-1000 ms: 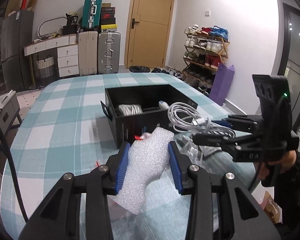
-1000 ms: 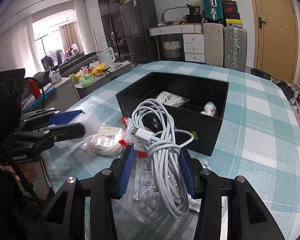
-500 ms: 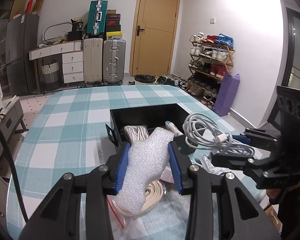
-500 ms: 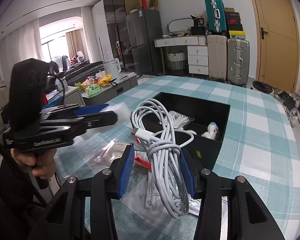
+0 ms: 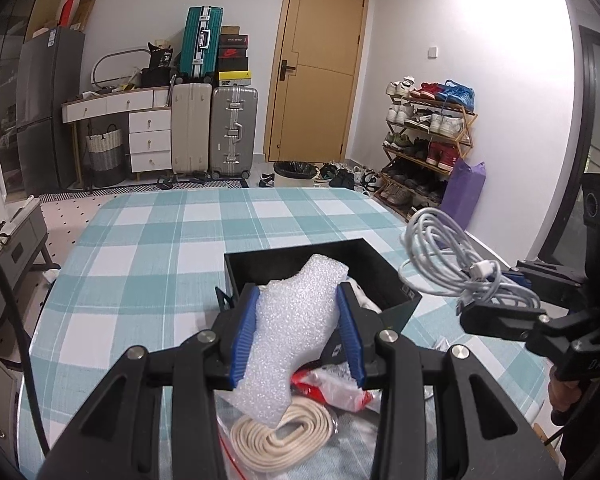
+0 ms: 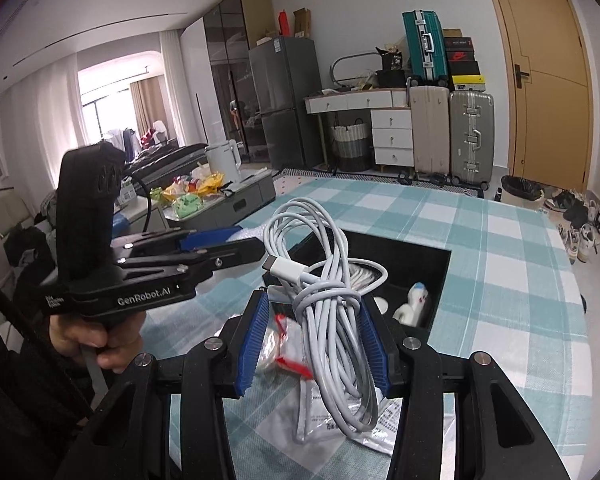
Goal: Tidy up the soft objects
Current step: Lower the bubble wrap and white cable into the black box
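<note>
Both grippers have risen off the checked tablecloth (image 5: pixel 148 272) over the past second, each carrying its load. Left gripper (image 5: pixel 298 332) is clenched on a white bubbly foam sheet (image 5: pixel 296 328), now hanging just short of the black open box (image 5: pixel 396 268) ahead of it. Right gripper (image 6: pixel 314 340) grips a coiled white charging cable (image 6: pixel 332 308), likewise lifted in front of the box. Below the left jaws lie a cream coiled strap (image 5: pixel 284 436) and red-trimmed plastic bags (image 5: pixel 332 384). Judging by this, both items look ready for dropping into the box.
</note>
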The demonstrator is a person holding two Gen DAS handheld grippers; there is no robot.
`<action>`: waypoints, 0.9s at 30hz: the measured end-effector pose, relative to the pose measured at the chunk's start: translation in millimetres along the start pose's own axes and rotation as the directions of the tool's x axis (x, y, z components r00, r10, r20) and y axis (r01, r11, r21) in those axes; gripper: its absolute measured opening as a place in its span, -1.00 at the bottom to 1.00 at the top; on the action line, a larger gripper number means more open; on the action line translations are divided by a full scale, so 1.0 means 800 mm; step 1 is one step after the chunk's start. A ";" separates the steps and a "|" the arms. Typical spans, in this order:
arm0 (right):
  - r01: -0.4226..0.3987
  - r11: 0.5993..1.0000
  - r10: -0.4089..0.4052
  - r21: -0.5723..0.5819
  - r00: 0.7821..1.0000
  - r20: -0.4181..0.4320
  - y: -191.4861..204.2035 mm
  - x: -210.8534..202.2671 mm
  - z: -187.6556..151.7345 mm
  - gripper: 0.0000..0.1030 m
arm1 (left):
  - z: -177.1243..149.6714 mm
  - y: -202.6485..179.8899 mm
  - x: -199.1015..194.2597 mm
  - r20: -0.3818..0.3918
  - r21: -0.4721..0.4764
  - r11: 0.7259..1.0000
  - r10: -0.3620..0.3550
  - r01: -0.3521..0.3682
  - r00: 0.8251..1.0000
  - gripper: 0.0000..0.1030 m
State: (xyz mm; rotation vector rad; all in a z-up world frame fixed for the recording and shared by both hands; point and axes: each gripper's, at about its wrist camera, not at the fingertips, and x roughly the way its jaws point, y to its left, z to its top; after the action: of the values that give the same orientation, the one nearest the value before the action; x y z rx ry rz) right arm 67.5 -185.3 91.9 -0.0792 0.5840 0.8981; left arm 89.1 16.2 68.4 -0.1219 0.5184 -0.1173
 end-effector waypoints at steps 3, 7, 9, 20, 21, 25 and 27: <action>0.005 1.000 -0.005 0.007 1.000 0.007 -0.004 -0.003 0.010 -0.12 | 0.007 0.001 0.005 0.001 -0.005 1.000 -0.004 0.004 1.000 -0.27; 0.003 1.000 -0.003 0.018 1.000 0.021 -0.010 -0.007 0.023 -0.12 | 0.015 0.000 0.011 0.004 0.005 1.000 -0.004 0.004 1.000 -0.27; 0.002 1.000 -0.003 0.020 1.000 0.025 -0.011 -0.009 0.029 -0.12 | 0.019 -0.001 0.013 0.005 0.006 1.000 -0.005 0.005 1.000 -0.27; 0.021 0.999 -0.021 0.038 1.000 0.015 -0.029 0.003 0.051 -0.12 | 0.034 0.003 0.033 -0.003 -0.012 1.000 -0.007 0.007 1.000 -0.27; 0.021 0.999 -0.022 0.040 1.000 0.013 -0.031 0.006 0.051 -0.12 | 0.035 0.002 0.037 -0.005 -0.012 1.000 -0.006 0.006 1.000 -0.27; 0.030 0.998 -0.030 0.054 1.000 -0.002 -0.036 0.014 0.049 -0.12 | 0.036 0.002 0.047 -0.015 -0.014 1.000 -0.005 0.005 1.000 -0.27; 0.033 0.997 -0.032 0.069 0.999 -0.014 -0.042 0.022 0.048 -0.12 | 0.036 0.001 0.055 -0.023 -0.011 1.000 0.001 -0.001 1.000 -0.27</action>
State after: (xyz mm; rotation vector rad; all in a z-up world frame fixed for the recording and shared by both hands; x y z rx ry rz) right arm 118.4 -182.9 109.3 -0.0319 0.6234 0.8455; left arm 141.5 13.5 71.5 -0.1313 0.5420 -0.1146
